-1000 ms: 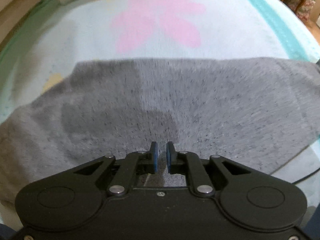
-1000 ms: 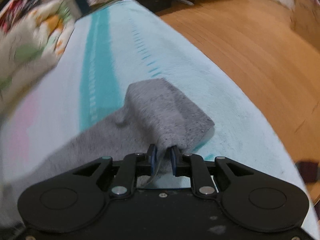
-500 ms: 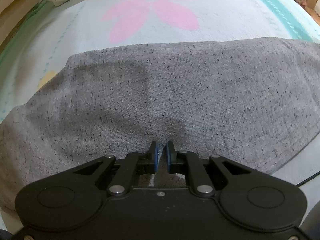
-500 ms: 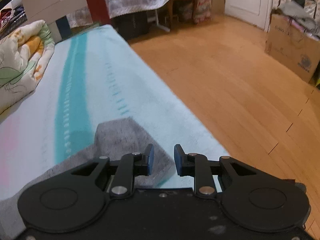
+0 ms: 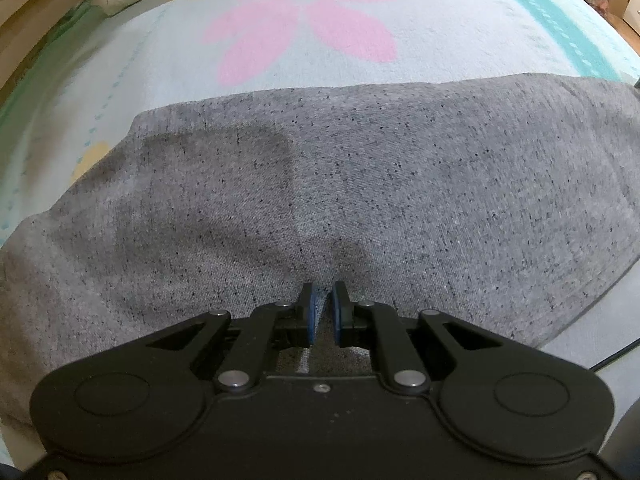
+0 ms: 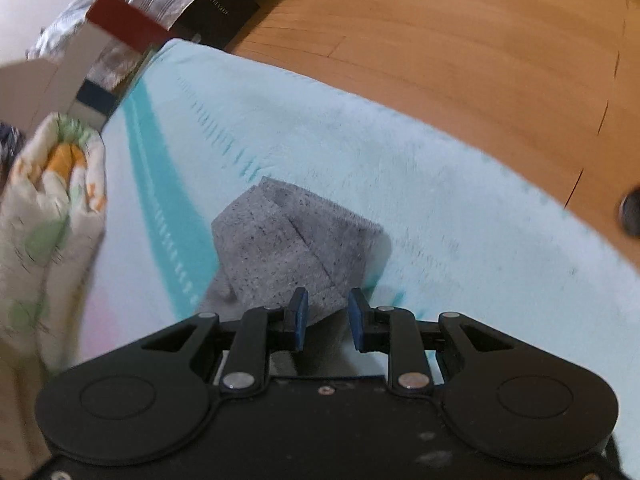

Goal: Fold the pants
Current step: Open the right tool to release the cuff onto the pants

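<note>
The left claw (image 5: 323,308) is closed on the grey pants (image 5: 360,184); the right claw (image 6: 327,316) stands open, gripping nothing, near the bed's (image 6: 460,200) edge.

Grey pants (image 5: 360,168) on blanketed bed (image 5: 180,64)

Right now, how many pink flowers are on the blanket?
1. The pink flower is printed on the blanket, just past the far edge of the gray pants. More flowers may be hidden under the pants or outside the picture.
</note>
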`<state>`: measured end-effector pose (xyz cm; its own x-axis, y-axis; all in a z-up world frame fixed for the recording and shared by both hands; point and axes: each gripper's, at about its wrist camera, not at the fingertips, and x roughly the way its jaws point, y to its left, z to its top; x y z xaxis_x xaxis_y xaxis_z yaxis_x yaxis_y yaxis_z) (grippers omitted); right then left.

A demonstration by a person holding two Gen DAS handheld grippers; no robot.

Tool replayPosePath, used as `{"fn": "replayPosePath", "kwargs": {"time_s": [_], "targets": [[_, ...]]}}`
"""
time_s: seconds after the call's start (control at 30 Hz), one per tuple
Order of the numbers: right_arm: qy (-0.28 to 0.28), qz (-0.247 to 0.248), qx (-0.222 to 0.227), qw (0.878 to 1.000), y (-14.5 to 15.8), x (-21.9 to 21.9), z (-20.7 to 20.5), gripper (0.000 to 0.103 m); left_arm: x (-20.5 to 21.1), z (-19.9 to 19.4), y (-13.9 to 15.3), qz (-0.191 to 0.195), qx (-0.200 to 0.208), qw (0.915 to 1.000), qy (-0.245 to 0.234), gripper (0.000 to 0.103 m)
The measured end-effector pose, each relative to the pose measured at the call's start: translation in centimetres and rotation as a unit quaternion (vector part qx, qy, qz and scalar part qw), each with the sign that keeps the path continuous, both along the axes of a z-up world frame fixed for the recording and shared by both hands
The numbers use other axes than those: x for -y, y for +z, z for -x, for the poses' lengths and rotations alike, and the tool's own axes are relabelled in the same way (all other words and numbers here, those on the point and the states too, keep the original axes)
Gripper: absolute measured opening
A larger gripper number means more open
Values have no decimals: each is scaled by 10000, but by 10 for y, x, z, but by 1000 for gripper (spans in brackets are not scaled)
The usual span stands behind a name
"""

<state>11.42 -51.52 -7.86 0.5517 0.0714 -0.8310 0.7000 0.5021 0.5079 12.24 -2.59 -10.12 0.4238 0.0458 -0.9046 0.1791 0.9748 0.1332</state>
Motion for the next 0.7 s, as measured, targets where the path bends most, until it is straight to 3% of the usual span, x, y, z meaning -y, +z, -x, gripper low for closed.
{"fn": "replayPosePath", "kwargs": {"time_s": [0.1, 0.17, 0.27, 0.3, 0.37, 0.43, 0.57, 0.7], "targets": [[-92, -258, 111, 9996, -3, -1, 3, 25, 5, 3, 0, -77, 37, 10000, -49, 16], [-193, -117, 103, 9997, -2, -5, 2, 25, 6, 3, 0, -89, 40, 9999, -72, 16], [252, 1271, 263, 9912, 24, -27, 0, 25, 5, 2, 0, -26, 6, 10000, -61, 16], [634, 1899, 153, 9796, 33, -39, -3, 25, 5, 1, 0, 3, -10, 10000, -42, 16], [1312, 2476, -101, 9599, 36, -55, -8, 25, 1, -1, 1, 28, -30, 10000, -20, 16], [1869, 2690, -253, 9445, 31, -68, -8, 25, 2, -1, 0, 16, -25, 10000, -15, 15], [2393, 3209, -335, 9158, 15, -90, -3, 25, 3, 1, 0, -27, 16, 10000, -40, 15], [2903, 3965, -388, 8700, -2, -114, -3, 23, 3, 0, 1, 0, -9, 10000, -25, 15]]}}
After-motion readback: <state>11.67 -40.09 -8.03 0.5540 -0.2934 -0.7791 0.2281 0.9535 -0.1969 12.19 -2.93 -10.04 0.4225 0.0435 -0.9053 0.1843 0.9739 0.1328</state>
